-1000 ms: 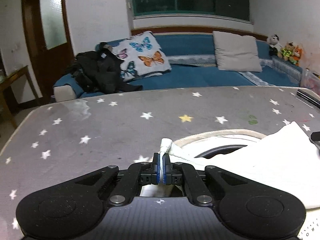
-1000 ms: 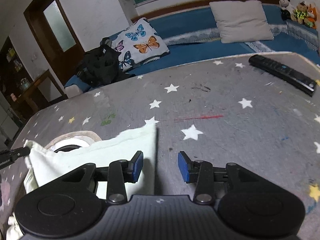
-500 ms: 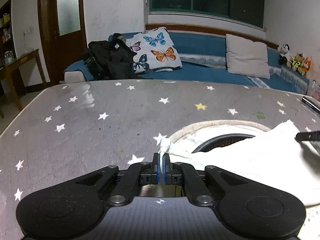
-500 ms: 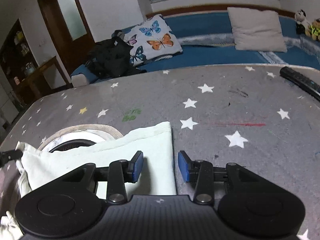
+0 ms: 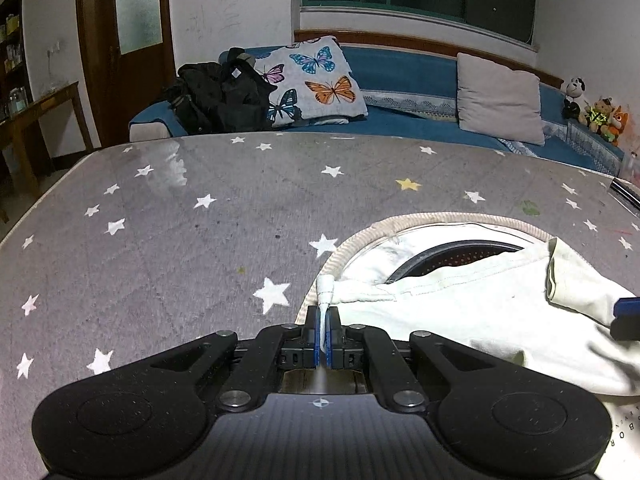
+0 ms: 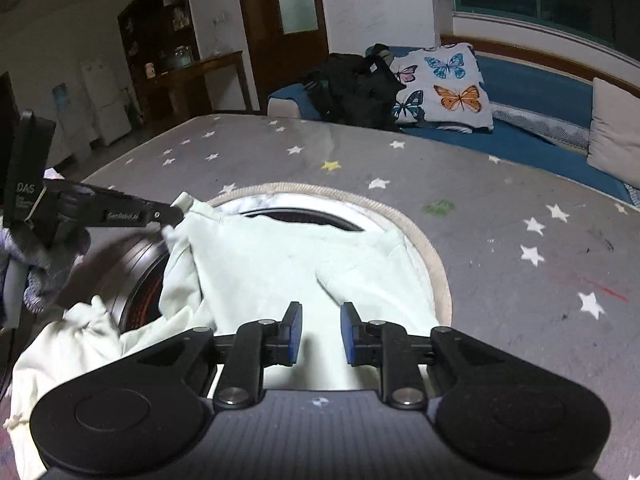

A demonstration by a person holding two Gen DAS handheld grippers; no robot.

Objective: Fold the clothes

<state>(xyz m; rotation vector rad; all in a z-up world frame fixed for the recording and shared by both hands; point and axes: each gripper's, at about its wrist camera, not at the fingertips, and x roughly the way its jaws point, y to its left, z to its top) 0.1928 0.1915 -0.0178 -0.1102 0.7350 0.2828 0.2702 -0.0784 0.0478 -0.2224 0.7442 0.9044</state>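
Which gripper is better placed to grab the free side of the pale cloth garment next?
Right gripper: its fingers hover apart above the pale cloth garment. Left gripper is already shut on its corner.

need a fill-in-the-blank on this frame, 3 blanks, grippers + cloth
1. The left gripper is shut on a ____ of the pale cream cloth garment.
2. The right gripper, whose jaws have just been closing, has its blue pads apart with ____ pinched between them.
3. The grey table cover is printed with white ____.

Missing words: corner; nothing; stars
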